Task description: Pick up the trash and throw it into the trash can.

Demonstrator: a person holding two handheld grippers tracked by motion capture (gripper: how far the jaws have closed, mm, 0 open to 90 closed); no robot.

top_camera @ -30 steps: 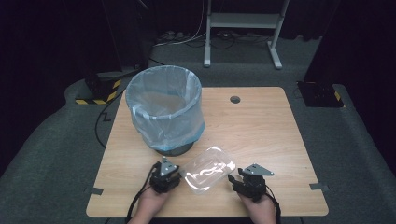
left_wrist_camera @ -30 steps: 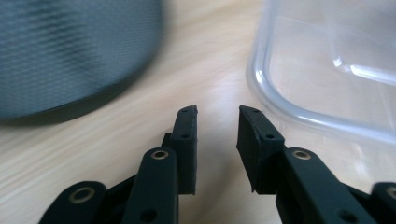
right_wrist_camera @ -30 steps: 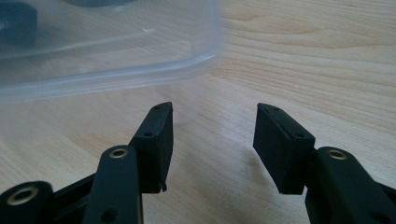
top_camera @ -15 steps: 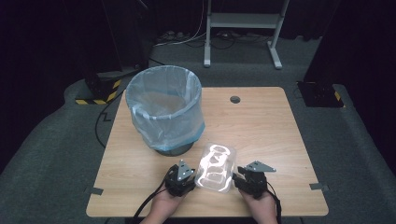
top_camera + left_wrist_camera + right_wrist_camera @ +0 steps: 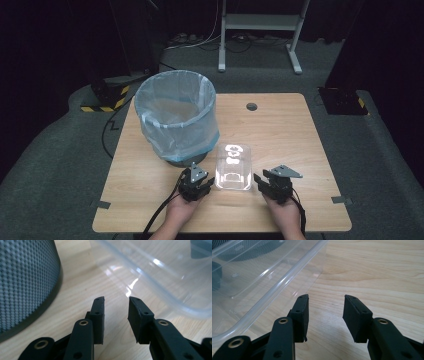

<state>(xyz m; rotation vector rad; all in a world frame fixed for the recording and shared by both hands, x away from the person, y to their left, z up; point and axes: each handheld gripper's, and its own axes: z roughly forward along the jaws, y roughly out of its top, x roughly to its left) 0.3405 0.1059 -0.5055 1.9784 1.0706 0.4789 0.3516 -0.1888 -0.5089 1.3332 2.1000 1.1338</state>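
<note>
The clear plastic container [image 5: 233, 167] lies flat on the wooden table [image 5: 300, 135], between the two grippers. Its long axis runs away from the person, one short end toward the table's near edge, the other beside the base of the lined bin [image 5: 176, 120].

The left gripper [image 5: 201, 186] sits just left of the container's near end. Its jaws have just been opening and stand apart, nothing between them.

The right gripper [image 5: 270, 187] sits just right of that end. Its jaws have likewise just been opening and stand apart, nothing between them.

Clear container [image 5: 160, 272] cut off by frame edges
</note>
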